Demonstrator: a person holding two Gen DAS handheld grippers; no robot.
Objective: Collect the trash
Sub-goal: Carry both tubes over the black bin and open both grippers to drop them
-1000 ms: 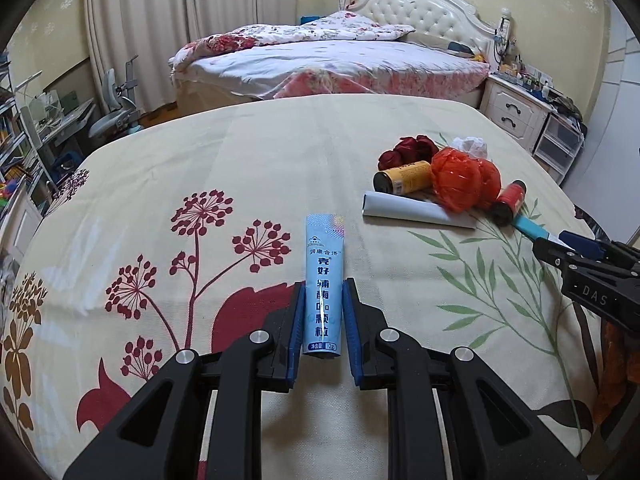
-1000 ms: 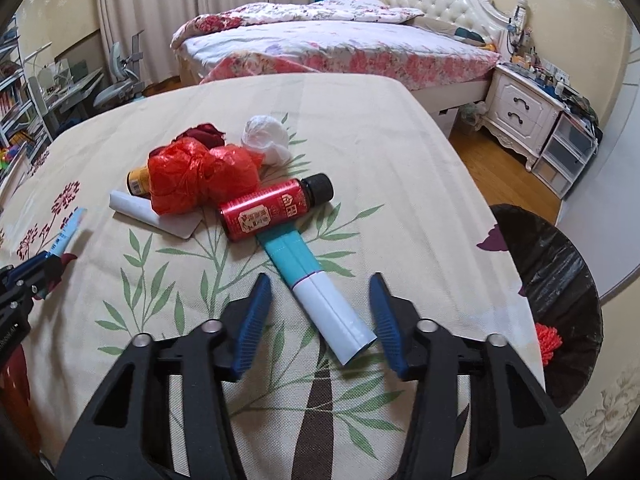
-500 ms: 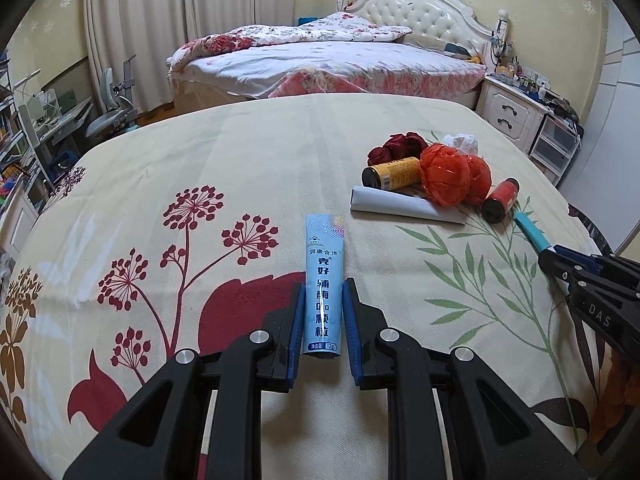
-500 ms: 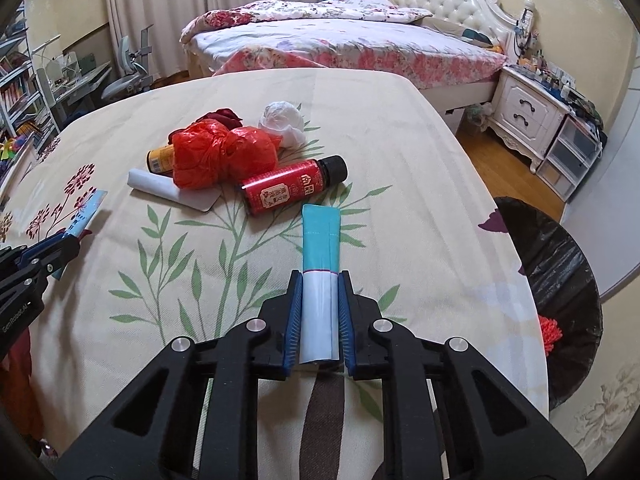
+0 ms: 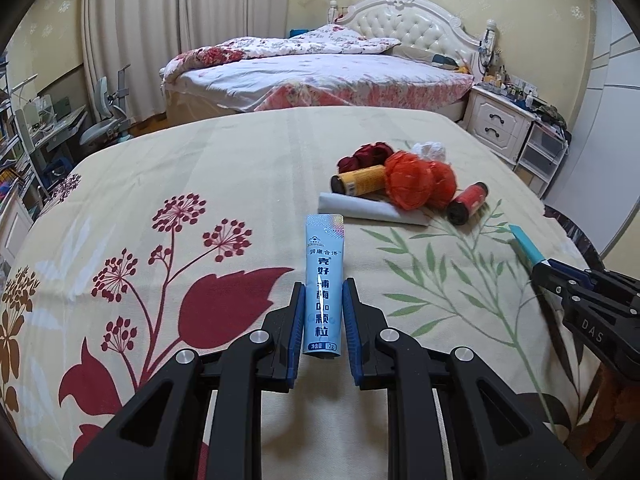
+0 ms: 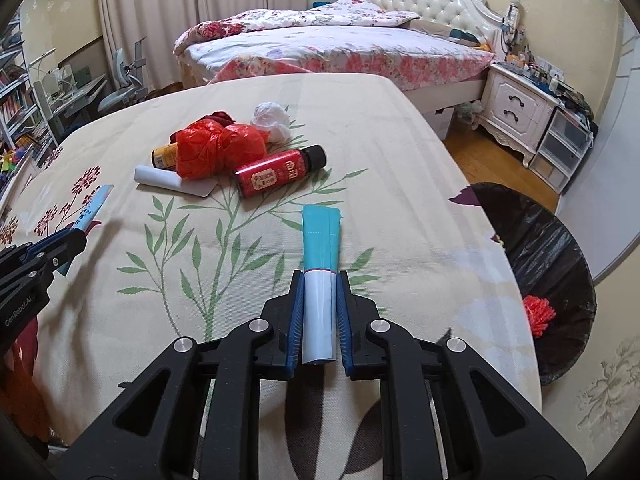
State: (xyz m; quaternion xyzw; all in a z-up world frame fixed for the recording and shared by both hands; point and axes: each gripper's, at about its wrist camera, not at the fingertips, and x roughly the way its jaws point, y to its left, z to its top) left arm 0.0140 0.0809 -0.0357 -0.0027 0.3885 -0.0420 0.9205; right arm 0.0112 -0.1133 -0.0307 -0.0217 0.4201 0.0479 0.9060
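Note:
My left gripper [image 5: 323,286] is shut on a light blue sachet [image 5: 323,276] with dark print, which sticks out forward over the floral tablecloth [image 5: 200,184]. My right gripper [image 6: 319,276] is shut on a teal and white tube [image 6: 320,264], lifted just above the cloth. On the cloth lies a heap of trash: a red plastic bag [image 6: 216,150], a red bottle with a black cap [image 6: 276,172], a yellow can [image 6: 164,156], a white paper roll [image 6: 160,178] and a crumpled white bag [image 6: 272,120]. Each gripper shows at the edge of the other's view.
A bin lined with a black bag [image 6: 544,256] stands beside the table's right edge, a red scrap [image 6: 538,314] inside it. Behind the table are a bed [image 5: 320,76] and a white nightstand [image 5: 500,128]. A desk and chair [image 5: 100,120] are at far left.
My right gripper closed on the teal and white tube, which turned to point straight ahead, and lifted it slightly. The left gripper kept its hold on the sachet.

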